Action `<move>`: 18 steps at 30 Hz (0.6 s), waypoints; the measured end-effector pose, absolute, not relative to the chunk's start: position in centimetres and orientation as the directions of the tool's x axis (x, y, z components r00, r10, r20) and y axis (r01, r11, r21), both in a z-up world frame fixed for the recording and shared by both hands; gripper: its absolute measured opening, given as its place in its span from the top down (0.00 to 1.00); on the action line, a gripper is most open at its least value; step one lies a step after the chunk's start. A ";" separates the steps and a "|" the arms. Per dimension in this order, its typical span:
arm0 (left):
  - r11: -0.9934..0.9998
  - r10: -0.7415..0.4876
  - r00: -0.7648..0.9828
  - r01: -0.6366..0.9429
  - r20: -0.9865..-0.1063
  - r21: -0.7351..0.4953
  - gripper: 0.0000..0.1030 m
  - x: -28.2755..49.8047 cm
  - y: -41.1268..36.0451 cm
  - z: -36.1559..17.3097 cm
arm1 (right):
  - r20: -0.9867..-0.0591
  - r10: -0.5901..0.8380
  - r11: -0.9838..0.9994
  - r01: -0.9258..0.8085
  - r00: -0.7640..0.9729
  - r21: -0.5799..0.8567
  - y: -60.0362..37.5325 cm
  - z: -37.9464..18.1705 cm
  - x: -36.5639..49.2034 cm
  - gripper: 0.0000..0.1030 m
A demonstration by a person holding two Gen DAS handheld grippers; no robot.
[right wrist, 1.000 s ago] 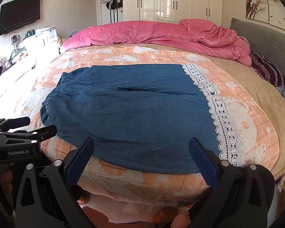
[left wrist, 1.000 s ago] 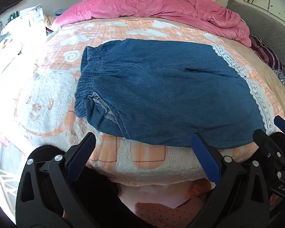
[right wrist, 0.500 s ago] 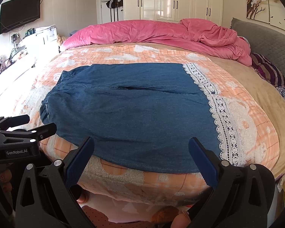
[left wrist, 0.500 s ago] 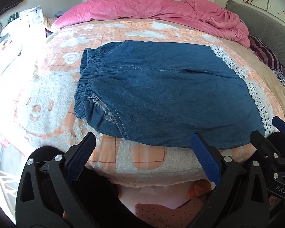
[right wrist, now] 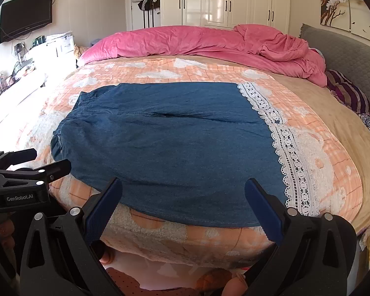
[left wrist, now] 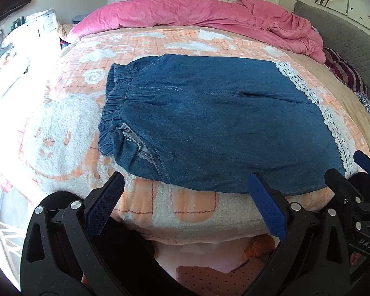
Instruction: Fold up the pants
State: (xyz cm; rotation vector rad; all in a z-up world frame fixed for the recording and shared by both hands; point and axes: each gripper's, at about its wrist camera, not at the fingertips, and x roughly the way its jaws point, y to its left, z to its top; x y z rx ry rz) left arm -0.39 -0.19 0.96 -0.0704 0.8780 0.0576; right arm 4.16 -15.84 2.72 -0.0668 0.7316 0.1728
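Blue denim pants (left wrist: 214, 123) lie flat across the bed, elastic waistband (left wrist: 116, 98) to the left, white lace hem (left wrist: 333, 120) to the right. They also show in the right wrist view (right wrist: 170, 148), with the lace hem (right wrist: 283, 143) at right. My left gripper (left wrist: 185, 202) is open and empty, just short of the pants' near edge by the waistband end. My right gripper (right wrist: 183, 203) is open and empty at the near edge toward the hem end. Each gripper shows in the other's view: the right (left wrist: 352, 172), the left (right wrist: 37, 165).
The pants rest on an orange-and-white fleece blanket (left wrist: 61, 128) over the bed. A crumpled pink duvet (right wrist: 209, 42) lies along the far side. Striped pillows (right wrist: 350, 93) and a grey headboard (right wrist: 352, 54) are at right. A desk and TV (right wrist: 24, 17) stand at left.
Both grippers have drifted slightly, so the pants sit a touch lower and nearer in both views. Both stay open; the pants have not moved.
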 end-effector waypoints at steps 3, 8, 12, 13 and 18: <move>0.996 0.020 0.637 -0.080 -0.770 -0.041 0.08 -0.3 -0.1 1.0 | -0.671 0.132 0.984 -0.178 0.730 0.000 -15.9 2.7 4.4 0.04; 0.996 0.017 0.639 -0.080 -0.769 -0.044 0.08 -0.1 0.1 1.0 | -0.673 0.136 0.983 -0.184 0.727 0.000 -15.7 2.7 4.9 0.04; 0.995 0.016 0.638 -0.087 -0.770 -0.051 0.08 0.5 0.5 0.9 | -0.678 0.152 0.979 -0.203 0.719 0.005 -15.5 2.8 5.7 0.04; 0.995 0.013 0.638 -0.087 -0.770 -0.056 0.08 0.6 0.6 1.0 | -0.681 0.161 0.977 -0.215 0.715 0.005 -15.4 2.8 6.1 0.04; 0.994 0.005 0.634 -0.089 -0.773 -0.066 0.08 2.0 1.7 1.2 | -0.706 0.198 0.960 -0.280 0.680 0.000 -14.3 2.9 8.6 0.04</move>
